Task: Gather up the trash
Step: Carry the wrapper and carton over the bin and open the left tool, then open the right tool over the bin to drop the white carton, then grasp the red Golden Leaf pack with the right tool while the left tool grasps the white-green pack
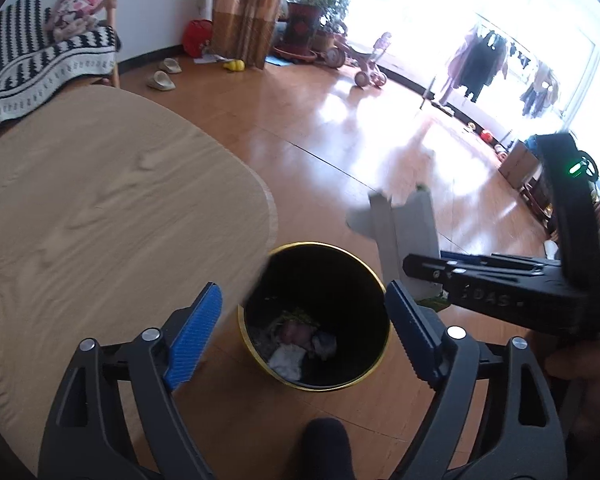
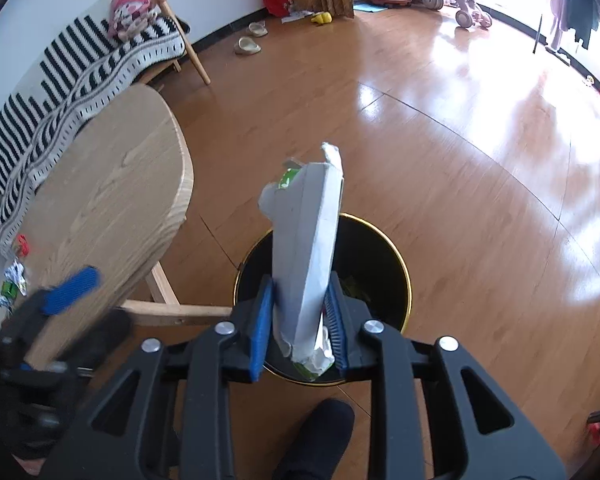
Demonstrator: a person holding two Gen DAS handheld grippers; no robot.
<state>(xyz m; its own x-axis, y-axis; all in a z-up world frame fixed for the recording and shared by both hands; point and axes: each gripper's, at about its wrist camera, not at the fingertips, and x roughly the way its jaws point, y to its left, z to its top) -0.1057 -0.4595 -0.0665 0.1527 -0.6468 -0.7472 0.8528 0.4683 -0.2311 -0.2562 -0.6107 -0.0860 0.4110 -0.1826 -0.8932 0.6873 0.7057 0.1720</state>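
While the right tongs (image 2: 300, 320) pinch a light, crushable flattened carton (image 2: 308, 248) near its lower end above the bin (image 2: 400, 268), the left tongs (image 1: 300, 332) gape wide.

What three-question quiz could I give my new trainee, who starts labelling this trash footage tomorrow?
1. True or false: the right gripper is shut on a flattened carton.
2. What lies beneath the left gripper's open fingers?
A. slippers
B. black bin
C. tricycle
3. Fill in: the bin stands on the floor beside the wooden ____.

Key: 1 true; 2 B; 3 table.
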